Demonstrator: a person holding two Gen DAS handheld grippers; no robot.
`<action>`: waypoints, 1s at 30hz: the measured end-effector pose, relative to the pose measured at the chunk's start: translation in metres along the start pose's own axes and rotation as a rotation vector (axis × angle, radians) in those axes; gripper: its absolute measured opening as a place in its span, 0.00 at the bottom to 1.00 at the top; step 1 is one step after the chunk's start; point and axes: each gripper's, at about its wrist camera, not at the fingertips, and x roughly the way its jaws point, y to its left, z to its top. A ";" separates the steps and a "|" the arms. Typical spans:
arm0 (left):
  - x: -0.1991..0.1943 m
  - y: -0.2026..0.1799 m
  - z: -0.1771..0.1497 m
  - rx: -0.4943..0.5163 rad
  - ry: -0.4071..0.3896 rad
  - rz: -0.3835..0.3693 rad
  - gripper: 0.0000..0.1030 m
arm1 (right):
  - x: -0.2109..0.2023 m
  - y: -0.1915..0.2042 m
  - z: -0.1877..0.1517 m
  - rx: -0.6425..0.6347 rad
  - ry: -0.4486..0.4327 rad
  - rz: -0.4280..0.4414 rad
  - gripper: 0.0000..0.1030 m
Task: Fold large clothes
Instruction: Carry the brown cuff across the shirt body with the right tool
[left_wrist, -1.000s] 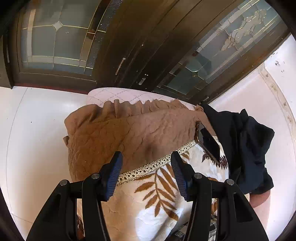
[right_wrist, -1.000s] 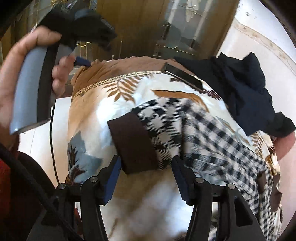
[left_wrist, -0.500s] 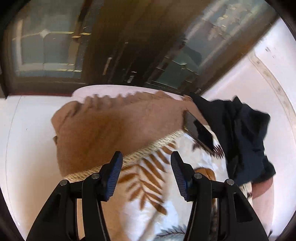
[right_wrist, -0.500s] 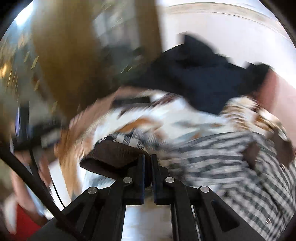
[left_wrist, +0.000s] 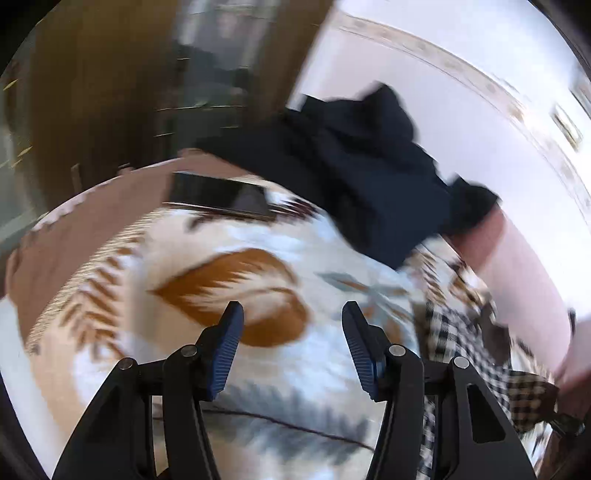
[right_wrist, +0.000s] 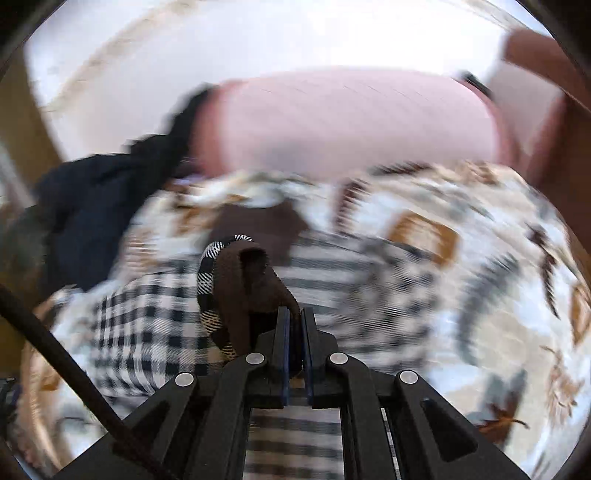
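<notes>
While the right gripper (right_wrist: 293, 328) has its jaws pressed together on the brown cuff (right_wrist: 255, 291) of the checked garment (right_wrist: 147, 325), the left gripper (left_wrist: 291, 339) hangs with jaws wide apart and holding nothing above the leaf-patterned blanket (left_wrist: 258, 280). That garment lies spread across the blanket. A phone (left_wrist: 218, 194) rests farther off on the blanket, near a dark navy garment (left_wrist: 362, 170). Both views are motion-blurred.

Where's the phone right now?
In the left wrist view, the phone lies upper left on the leaf-print blanket, beside the dark garment.
</notes>
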 end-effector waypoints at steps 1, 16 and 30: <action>0.002 -0.010 -0.003 0.024 0.002 -0.006 0.53 | 0.008 -0.018 -0.002 0.027 0.015 -0.033 0.07; 0.058 -0.122 -0.055 0.234 0.158 -0.067 0.55 | 0.008 -0.035 -0.008 -0.032 -0.008 0.024 0.15; 0.063 -0.118 -0.059 0.322 0.205 -0.041 0.55 | 0.085 -0.090 -0.028 0.034 0.158 -0.256 0.14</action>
